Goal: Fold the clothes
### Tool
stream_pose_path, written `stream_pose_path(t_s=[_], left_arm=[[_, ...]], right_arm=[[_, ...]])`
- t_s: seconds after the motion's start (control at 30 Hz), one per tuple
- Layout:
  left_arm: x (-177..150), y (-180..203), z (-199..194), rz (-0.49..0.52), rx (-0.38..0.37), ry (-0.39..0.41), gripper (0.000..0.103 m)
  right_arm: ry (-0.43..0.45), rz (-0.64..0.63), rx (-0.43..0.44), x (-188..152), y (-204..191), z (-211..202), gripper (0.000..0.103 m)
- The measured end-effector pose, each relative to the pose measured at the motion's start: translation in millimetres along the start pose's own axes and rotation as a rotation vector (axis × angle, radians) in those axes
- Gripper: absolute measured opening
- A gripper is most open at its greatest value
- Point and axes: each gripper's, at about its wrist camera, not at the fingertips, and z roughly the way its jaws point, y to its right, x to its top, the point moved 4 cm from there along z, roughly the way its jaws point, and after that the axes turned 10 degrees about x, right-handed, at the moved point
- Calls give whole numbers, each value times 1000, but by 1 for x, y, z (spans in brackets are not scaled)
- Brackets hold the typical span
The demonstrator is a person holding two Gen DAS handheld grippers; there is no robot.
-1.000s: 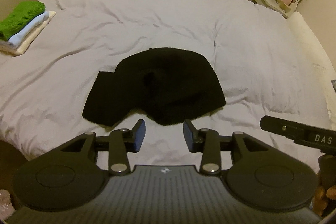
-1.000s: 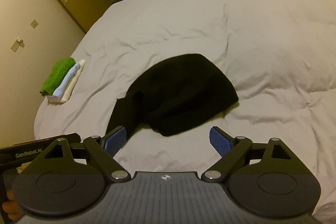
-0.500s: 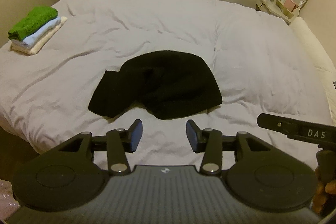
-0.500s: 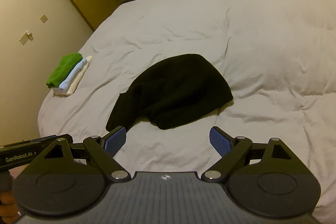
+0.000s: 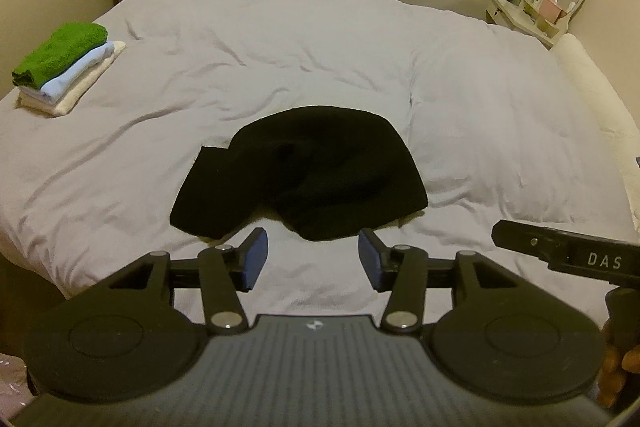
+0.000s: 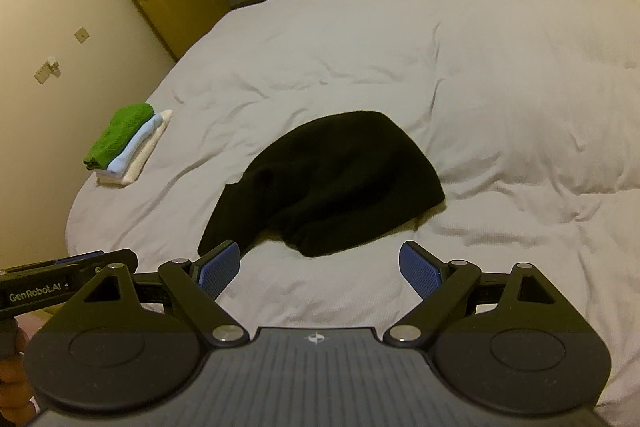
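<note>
One black garment (image 5: 304, 171), loosely bunched mid-bed on the pale duvet (image 5: 320, 47), awaiting folding; left gripper (image 5: 313, 257) and right gripper (image 6: 320, 269) both spread, empty, poised short of its near edge; folded stack (image 5: 64, 69) parked aside, presumably finished.

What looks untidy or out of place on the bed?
The black garment lies crumpled in a heap near the bed's front edge, not folded, unlike the neat stack of folded cloths at the far left. Nothing looks spilled or damaged.

Black garment (image 5: 304, 171), pale lilac-grey duvet (image 5: 280, 39), seemingly green-blue-cream folded stack (image 5: 66, 67).
</note>
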Motion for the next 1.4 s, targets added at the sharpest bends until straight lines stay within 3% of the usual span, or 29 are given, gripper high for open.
stream_pose_path(t_s=[0.33,0.53,0.73,0.97,1.2,1.4], left_arm=[[26,-76,60,-27,-7,-75,48],[48,-140,123,31,-7,-154,51],[56,-182,187,112,-35,-284,51],[42,-209,252,177,-94,-411,51],[20,-230,294,173,-106,-502,51],[9,-247,312,137,-80,-538,51]], right_arm=[[-62,78,-83,13,-8,75,89],[-126,146,-134,15,-28,139,89],[-197,226,-186,11,-51,192,89],[-293,251,-209,-16,-75,261,89],[-340,217,-168,-40,-95,334,89],[-289,233,-148,-47,-97,383,84]])
